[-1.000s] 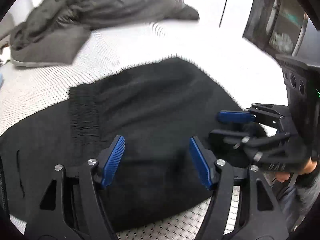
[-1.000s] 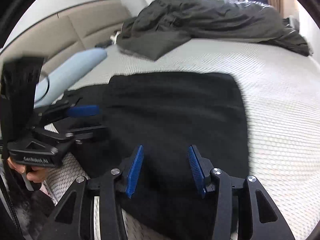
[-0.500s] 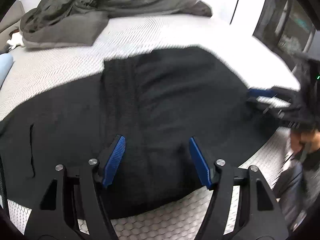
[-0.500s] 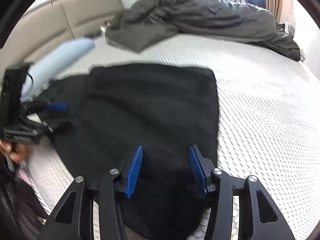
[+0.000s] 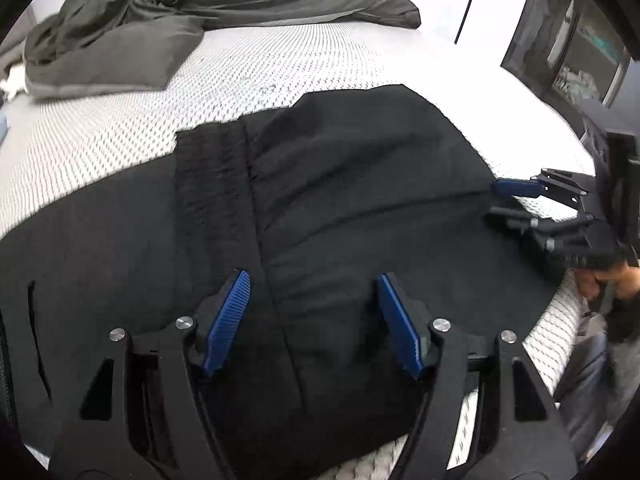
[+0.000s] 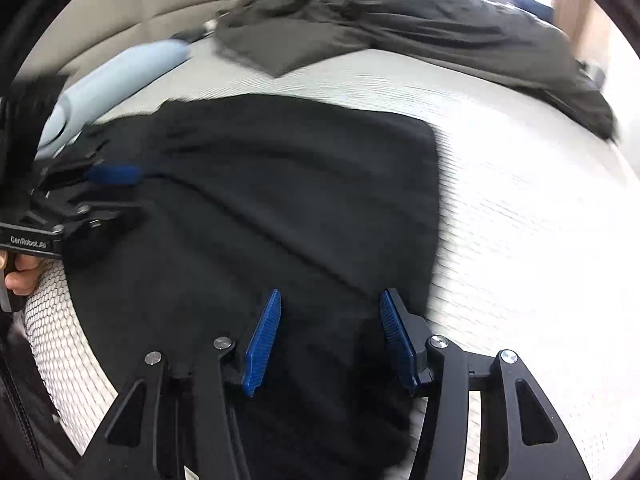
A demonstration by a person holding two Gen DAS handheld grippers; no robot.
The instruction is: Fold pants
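Because the black pants (image 5: 340, 200) lie flat and partly folded on the white bed (image 5: 280, 64), the left gripper (image 5: 314, 320) and right gripper (image 6: 328, 336) hang over their near edge, fingers spread and empty, likely ready to grab for another fold.
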